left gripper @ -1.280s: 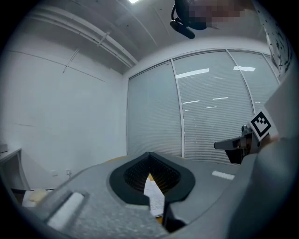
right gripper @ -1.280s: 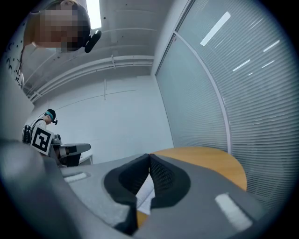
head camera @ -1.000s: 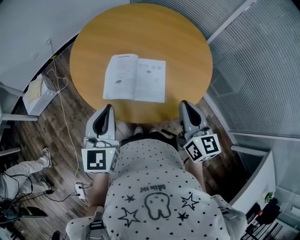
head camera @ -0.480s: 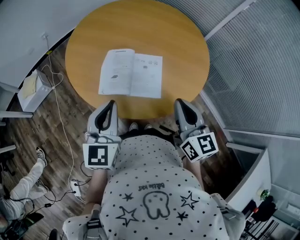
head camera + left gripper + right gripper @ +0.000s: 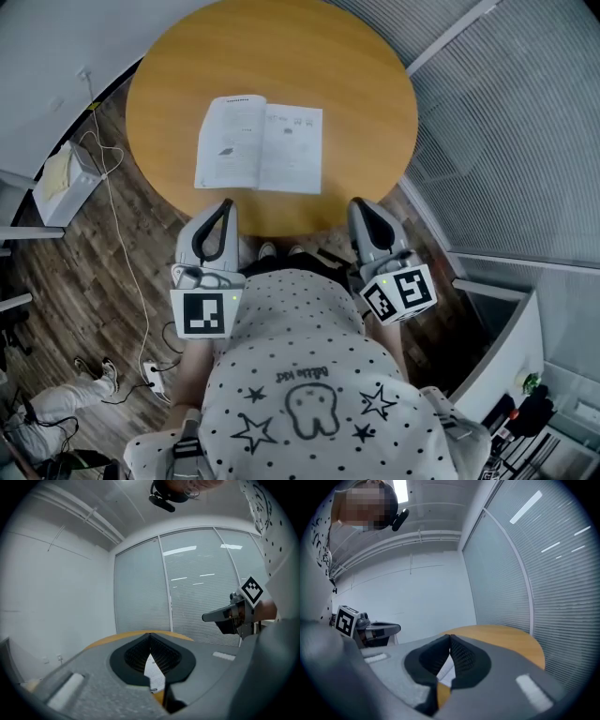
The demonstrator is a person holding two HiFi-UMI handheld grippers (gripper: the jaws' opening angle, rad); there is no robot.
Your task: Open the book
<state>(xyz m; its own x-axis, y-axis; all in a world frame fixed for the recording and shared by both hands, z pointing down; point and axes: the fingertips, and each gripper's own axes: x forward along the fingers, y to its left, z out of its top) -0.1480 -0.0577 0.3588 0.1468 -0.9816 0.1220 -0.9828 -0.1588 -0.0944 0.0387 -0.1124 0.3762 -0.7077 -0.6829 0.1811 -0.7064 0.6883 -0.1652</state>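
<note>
The left gripper (image 5: 220, 210) and right gripper (image 5: 362, 208) both have their jaws pressed together with nothing between them. Both hang at the near edge of the round orange-brown wooden table (image 5: 375, 84), clear of the thin white paper book (image 5: 260, 145). The book lies open flat mid-table, its print too small to read. Only the head view shows both its pages; each gripper view catches just a sliver of white page beneath the jaws. The white box (image 5: 64, 186) on the floor has unclear contents.
</note>
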